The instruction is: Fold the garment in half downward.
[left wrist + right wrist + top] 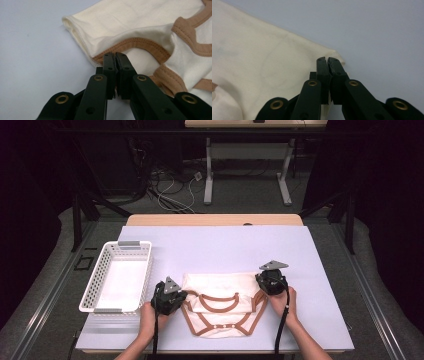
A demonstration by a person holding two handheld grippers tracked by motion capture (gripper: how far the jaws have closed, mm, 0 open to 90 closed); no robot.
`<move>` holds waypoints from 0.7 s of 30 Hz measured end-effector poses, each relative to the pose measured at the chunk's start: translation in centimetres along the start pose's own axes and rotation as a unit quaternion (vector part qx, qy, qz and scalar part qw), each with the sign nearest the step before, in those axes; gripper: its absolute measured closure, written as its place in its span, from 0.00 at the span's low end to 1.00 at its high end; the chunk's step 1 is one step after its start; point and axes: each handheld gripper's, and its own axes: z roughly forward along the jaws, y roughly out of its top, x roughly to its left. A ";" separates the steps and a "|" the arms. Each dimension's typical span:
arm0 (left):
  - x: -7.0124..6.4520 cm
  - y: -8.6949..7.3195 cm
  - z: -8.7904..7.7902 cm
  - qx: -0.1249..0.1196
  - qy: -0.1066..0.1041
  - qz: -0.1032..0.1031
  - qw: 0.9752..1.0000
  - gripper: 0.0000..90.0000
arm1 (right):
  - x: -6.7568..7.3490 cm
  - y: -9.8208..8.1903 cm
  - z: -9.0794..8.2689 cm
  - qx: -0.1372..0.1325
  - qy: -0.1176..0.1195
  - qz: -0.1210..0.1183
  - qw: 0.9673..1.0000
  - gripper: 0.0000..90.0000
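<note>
The baby bodysuit [222,306] lies near the desk's [225,245] front edge, half folded. The left gripper [115,55] pinches its brown-trimmed edge; the right gripper [327,60] pinches a corner. Next, both should probably lift together and fold it.

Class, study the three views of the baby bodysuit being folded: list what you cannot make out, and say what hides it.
- Bodysuit cloth under each hand-held gripper, high view: covered by the left and right bodies.
- Cloth between the shut jaws, both gripper views: hidden by the jaws.
- Basket near wall's inner face, high view: too small.
</note>
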 end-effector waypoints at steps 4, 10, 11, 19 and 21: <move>0.1 0.1 0.1 0.000 -0.005 -0.005 1.000 0.95 | -0.5 0.2 0.5 0.011 0.011 0.003 1.000 0.95; 0.1 -0.1 -0.6 -0.004 -0.020 -0.017 1.000 0.82 | -0.6 0.3 -1.1 0.007 0.036 0.007 0.999 0.71; 0.0 -0.1 -0.9 -0.005 -0.023 -0.016 1.000 0.82 | -0.6 0.3 -1.5 0.007 0.042 0.007 0.999 0.68; -1.0 0.0 -3.4 -0.040 -0.051 -0.019 0.998 0.63 | 0.8 -0.4 -5.0 0.013 0.127 0.015 0.992 0.54; -1.3 0.3 -3.7 -0.045 -0.050 -0.014 0.998 0.56 | 1.7 -0.6 -5.2 0.022 0.141 0.010 0.990 0.54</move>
